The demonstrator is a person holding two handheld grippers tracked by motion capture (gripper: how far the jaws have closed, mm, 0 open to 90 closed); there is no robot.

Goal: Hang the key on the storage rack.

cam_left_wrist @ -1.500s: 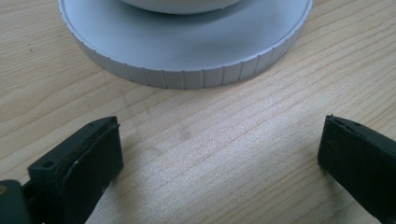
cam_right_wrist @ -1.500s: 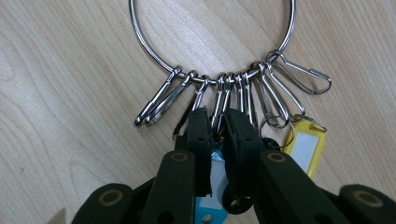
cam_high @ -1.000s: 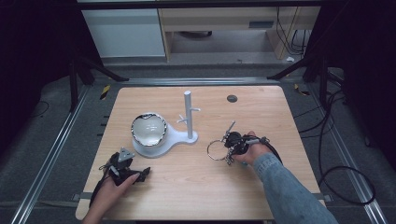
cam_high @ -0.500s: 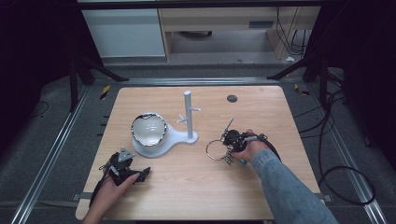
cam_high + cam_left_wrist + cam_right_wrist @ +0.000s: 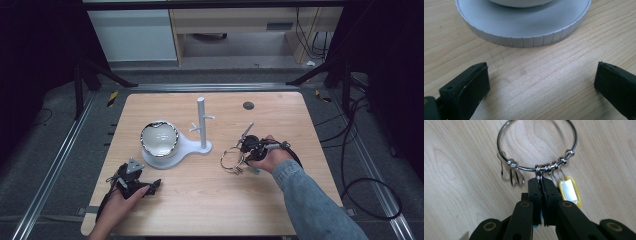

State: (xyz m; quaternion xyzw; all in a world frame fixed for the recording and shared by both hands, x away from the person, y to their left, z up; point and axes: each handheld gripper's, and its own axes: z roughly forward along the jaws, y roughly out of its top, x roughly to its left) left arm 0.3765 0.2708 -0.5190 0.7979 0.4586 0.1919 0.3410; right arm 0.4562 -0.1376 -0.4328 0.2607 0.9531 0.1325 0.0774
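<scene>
The right tool [image 5: 541, 182] has its jaws pressed together on a small loop of the key ring [image 5: 536, 145], which lies on the wooden table [image 5: 210, 200] at about 3 o'clock from the white peg stand [image 5: 202, 122]. A yellow tag [image 5: 570, 191] hangs from the ring beside the jaws. The left tool [image 5: 541, 82] rests with jaws wide apart, holding nothing, at 6 o'clock from the stand's round base [image 5: 524, 27].

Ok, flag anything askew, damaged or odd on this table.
Nothing stands out. The white peg stand is upright, the shiny silver bowl sits level on its round base, and the right gripper is clamped on the large metal key ring with its yellow tag.
</scene>
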